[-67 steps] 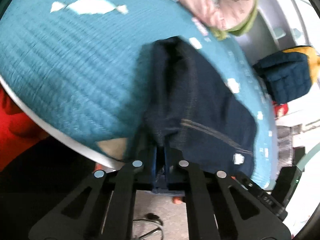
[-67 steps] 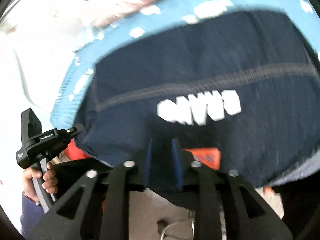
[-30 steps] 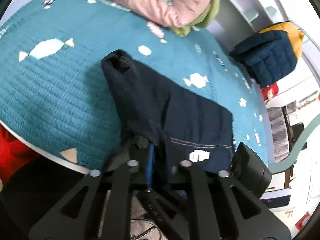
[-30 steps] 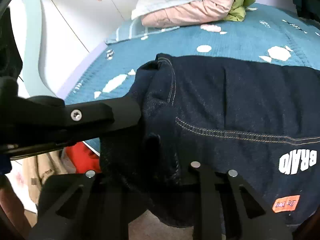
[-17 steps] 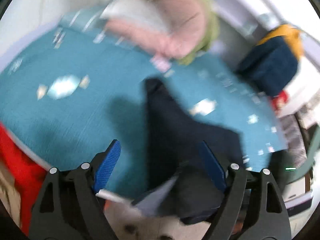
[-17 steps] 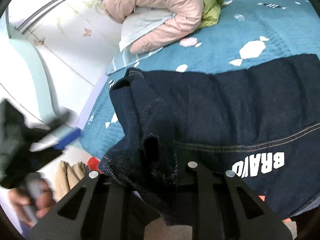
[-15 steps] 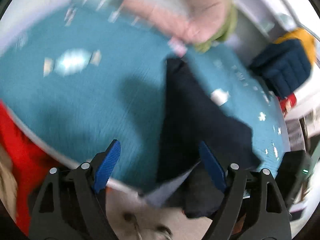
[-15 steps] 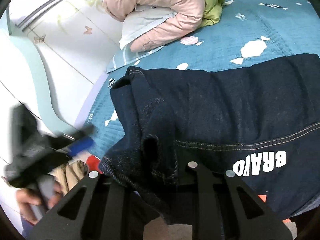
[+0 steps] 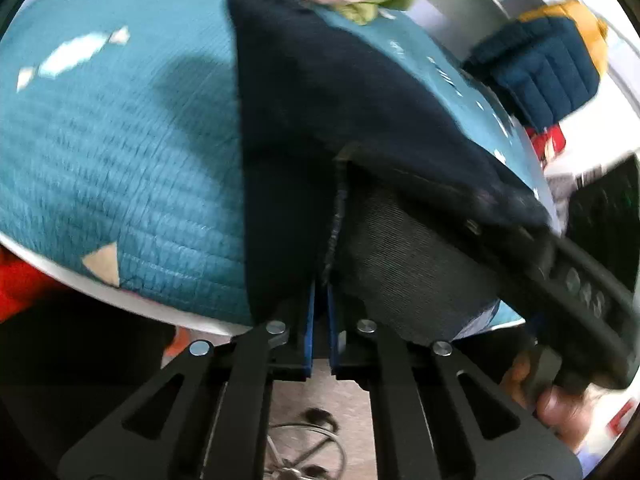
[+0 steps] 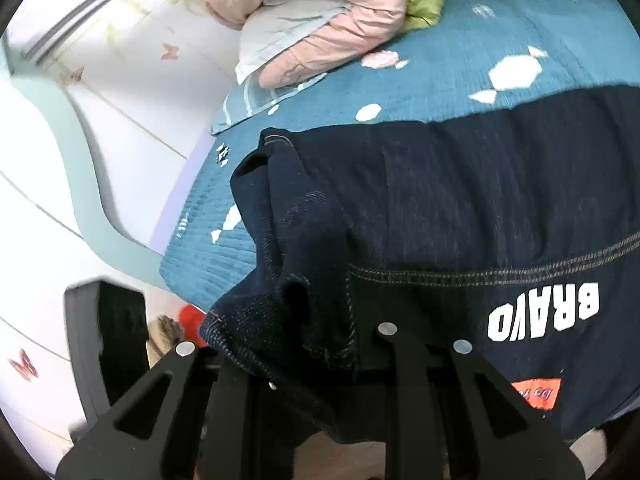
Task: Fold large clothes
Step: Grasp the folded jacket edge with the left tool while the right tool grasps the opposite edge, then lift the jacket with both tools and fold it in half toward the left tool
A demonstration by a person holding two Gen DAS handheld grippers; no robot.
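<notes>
Denim garment [image 9: 320, 128] edge sits pinched between both grippers' closed jaws at bed [image 9: 100, 140] edge.

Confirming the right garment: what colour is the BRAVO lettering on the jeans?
White, on the dark navy jeans; clearest in the right wrist view.

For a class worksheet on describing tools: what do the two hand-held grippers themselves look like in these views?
The left hand-held gripper has matte black flat arms with cut-out slots, round silver rivets and two blue pads. The right hand-held gripper has the same black slotted arms and silver rivets; its pads are hidden by cloth. In the left view its black body carries small round markings. No sleeves or cables on the grippers are visible.
</notes>
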